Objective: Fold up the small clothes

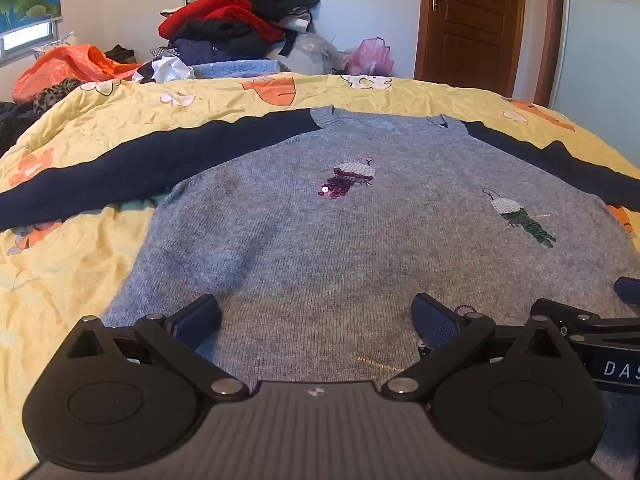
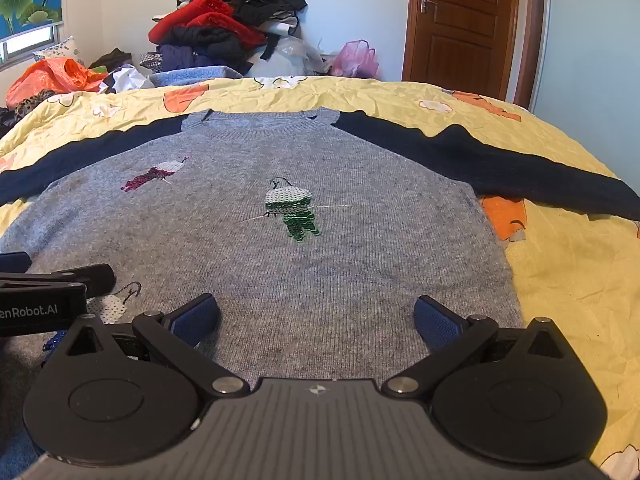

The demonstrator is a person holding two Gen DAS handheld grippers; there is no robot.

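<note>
A small grey knit sweater (image 1: 320,240) with navy sleeves and sequin bird patches lies flat, front up, on the yellow floral bedspread (image 1: 80,264). Both sleeves are spread out sideways. My left gripper (image 1: 316,320) is open and empty, low over the sweater's lower left part. My right gripper (image 2: 316,320) is open and empty over the sweater (image 2: 320,248) near its lower right part. The right gripper shows at the right edge of the left wrist view (image 1: 592,328). The left gripper shows at the left edge of the right wrist view (image 2: 48,292).
A tall pile of red, black and dark clothes (image 1: 240,20) stands behind the bed's far edge, with orange (image 1: 68,64) and pink (image 1: 370,56) plastic bags beside it. A brown wooden door (image 1: 472,20) is at the back right. A window is at the far left.
</note>
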